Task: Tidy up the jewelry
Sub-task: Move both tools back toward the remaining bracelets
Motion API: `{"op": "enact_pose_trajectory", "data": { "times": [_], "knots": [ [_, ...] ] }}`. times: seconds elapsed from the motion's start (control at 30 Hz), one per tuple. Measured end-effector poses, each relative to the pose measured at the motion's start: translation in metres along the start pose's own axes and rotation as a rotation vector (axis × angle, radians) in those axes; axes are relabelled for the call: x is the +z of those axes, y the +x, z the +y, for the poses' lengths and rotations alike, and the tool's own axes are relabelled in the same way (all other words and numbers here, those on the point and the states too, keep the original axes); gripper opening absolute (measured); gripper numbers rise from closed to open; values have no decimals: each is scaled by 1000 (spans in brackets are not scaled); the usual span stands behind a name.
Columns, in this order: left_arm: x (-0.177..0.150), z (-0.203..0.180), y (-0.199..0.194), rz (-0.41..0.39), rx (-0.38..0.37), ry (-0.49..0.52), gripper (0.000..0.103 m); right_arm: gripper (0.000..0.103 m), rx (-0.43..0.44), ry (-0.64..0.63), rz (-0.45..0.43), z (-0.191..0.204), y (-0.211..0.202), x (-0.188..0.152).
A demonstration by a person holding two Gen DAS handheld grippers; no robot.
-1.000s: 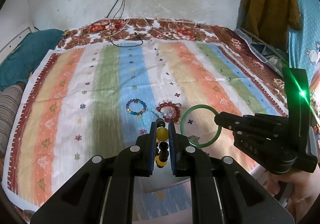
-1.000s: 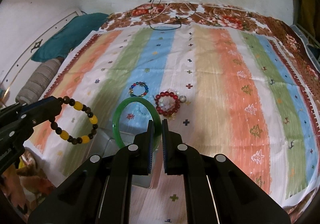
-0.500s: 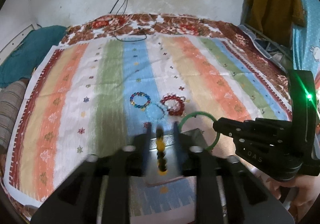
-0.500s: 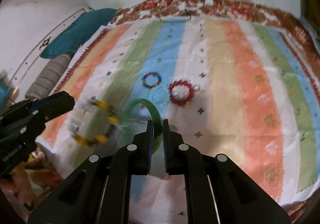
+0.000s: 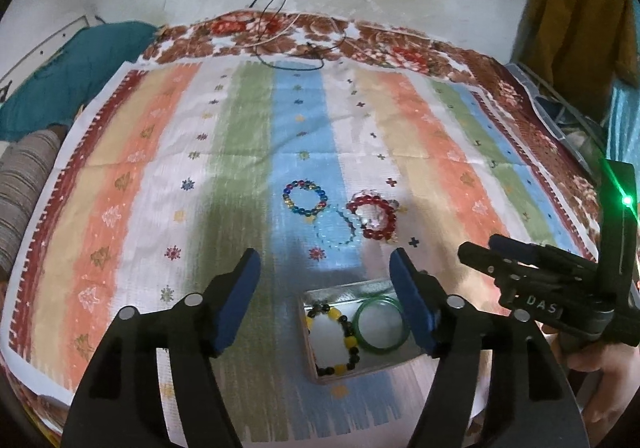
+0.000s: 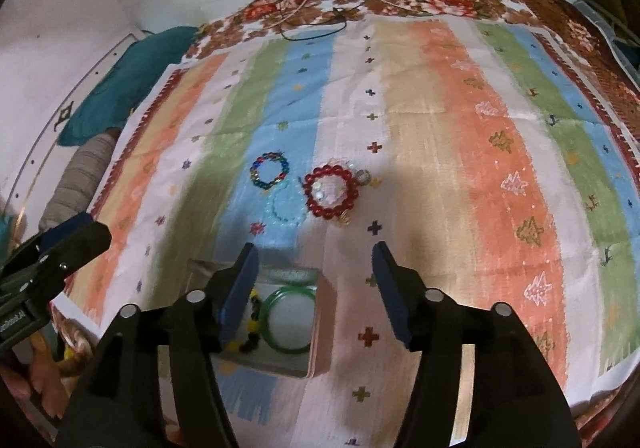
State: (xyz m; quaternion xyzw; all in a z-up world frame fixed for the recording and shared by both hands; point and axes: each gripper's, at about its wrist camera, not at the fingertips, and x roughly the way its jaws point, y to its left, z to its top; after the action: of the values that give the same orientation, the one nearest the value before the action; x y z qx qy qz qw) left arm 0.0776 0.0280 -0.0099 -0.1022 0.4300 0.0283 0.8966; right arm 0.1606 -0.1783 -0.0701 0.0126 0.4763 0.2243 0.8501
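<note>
While both tools hang over the striped bedspread (image 5: 120,176) with nothing in them, the left gripper (image 5: 325,290) and the right gripper (image 6: 314,288) each stand spread wide, fingers well apart. Just below and slightly right of the left gripper sits a small metal tin (image 5: 308,336), and inside it lie a black-and-yellow beaded bracelet (image 5: 349,340) and a green bangle (image 5: 380,324) side by side, touching or nearly so. From the right wrist view the same tin (image 6: 320,332) lies under that gripper's left finger, which hides part of the beaded bracelet (image 6: 253,324) while the bangle (image 6: 290,324) shows whole. The released fingers suggest both pieces are delivered and the hands are free for the next pick. Ahead of both grippers, farther up the bed, three pieces wait on the cloth: a multicoloured bead bracelet (image 5: 305,198), a pale blue bead bracelet (image 5: 336,228) and a red bead bracelet (image 5: 373,218), the last two touching. Roughly two of five appear sorted.
</note>
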Motion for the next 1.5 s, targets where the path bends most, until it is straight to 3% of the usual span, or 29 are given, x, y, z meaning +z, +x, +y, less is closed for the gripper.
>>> {"op": "enact_pose_trajectory", "data": {
  "times": [0.3, 0.6, 1.2, 1.5],
  "knots": [
    [16, 4, 25, 45, 27, 4, 83, 83, -47, -14, -3, -7, 10, 16],
    [31, 18, 61, 116, 41, -41, 85, 83, -89, -35, 55, -10, 37, 25],
    [40, 4, 117, 203, 66, 53, 85, 83, -138, -5, 124, -22, 82, 45],
    [39, 10, 146, 265, 65, 48, 85, 83, -157, -3, 152, -25, 98, 50]
  ]
}}
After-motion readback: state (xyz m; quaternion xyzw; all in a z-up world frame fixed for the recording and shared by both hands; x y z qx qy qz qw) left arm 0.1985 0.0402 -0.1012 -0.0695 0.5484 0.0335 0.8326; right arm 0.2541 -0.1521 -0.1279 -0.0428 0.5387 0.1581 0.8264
